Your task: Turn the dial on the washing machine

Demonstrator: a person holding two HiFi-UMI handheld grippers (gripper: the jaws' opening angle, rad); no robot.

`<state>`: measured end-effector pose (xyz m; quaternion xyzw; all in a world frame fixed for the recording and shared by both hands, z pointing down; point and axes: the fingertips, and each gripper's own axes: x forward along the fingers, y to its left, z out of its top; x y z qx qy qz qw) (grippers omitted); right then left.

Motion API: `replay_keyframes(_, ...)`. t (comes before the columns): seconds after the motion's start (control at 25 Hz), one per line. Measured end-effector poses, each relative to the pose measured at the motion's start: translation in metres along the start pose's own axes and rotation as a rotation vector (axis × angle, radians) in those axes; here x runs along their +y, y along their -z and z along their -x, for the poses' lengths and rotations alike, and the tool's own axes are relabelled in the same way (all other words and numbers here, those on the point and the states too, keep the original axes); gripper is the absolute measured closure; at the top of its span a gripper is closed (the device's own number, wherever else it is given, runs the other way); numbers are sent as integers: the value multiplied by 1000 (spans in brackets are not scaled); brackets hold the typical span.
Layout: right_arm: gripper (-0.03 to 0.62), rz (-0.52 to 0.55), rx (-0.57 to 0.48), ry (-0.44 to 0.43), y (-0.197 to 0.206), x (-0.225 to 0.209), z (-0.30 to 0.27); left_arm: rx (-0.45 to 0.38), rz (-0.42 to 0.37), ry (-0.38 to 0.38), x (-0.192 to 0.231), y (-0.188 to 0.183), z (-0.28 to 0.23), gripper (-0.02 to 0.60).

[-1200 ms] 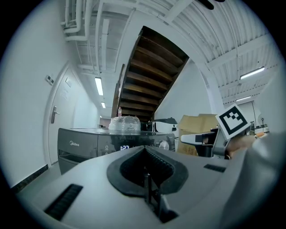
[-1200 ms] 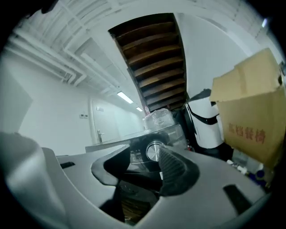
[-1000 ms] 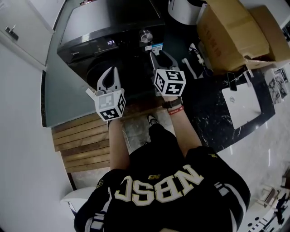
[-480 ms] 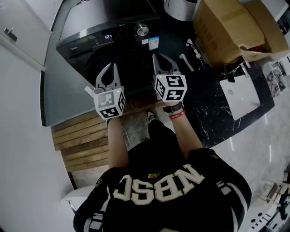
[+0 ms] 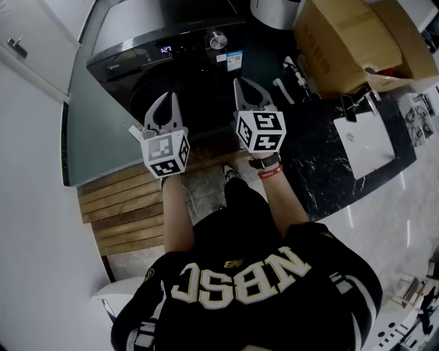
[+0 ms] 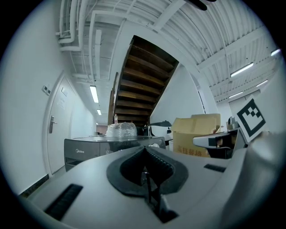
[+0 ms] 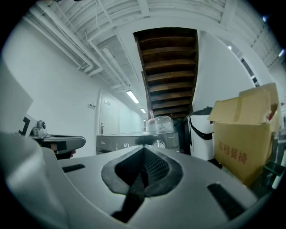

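The dark washing machine [image 5: 171, 68] stands ahead of me, its silver dial [image 5: 217, 40] on the top panel to the right of the lit display [image 5: 165, 49]. My right gripper [image 5: 240, 83] hangs in the air in front of the machine, below and slightly right of the dial and apart from it. Its jaws have come together with nothing between them. The right gripper view shows its tips [image 7: 144, 147] meeting just below the distant dial [image 7: 158, 144]. My left gripper [image 5: 169, 98] is shut and empty before the door, and in its own view its tips [image 6: 144, 149] touch.
Large cardboard boxes [image 5: 343, 48] stand to the right of the machine, with a white appliance [image 5: 274, 14] behind them. A white flat panel [image 5: 367, 151] lies on the black marbled floor. Wooden slats [image 5: 123, 206] lie at lower left. A pale wall [image 5: 34, 171] runs along the left.
The right gripper's jaws have gone from open to shut. Both grippers have stayed in front of the machine, and the dial now sits a little farther from the right tips.
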<state>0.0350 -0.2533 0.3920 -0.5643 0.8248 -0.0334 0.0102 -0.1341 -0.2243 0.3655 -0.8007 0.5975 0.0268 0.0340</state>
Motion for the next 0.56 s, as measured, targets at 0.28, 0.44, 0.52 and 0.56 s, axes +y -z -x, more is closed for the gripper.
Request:
replay_keyframes(0.28, 588, 13, 14, -18, 2, -2, 1, 0, 0, 1, -2, -1, -2, 568)
replay_keyframes(0.44, 588, 36, 28, -52, 3, -1, -2, -1, -4, 3, -2, -2, -6, 568)
replay_keyframes(0.52, 588, 51, 38, -86, 3, 1, -9, -7, -10, -1, 3, -4, -10, 569)
replay_keyframes(0.56, 588, 60, 43, -104, 2, 2, -12, -10, -14, -4, 6, -6, -12, 568)
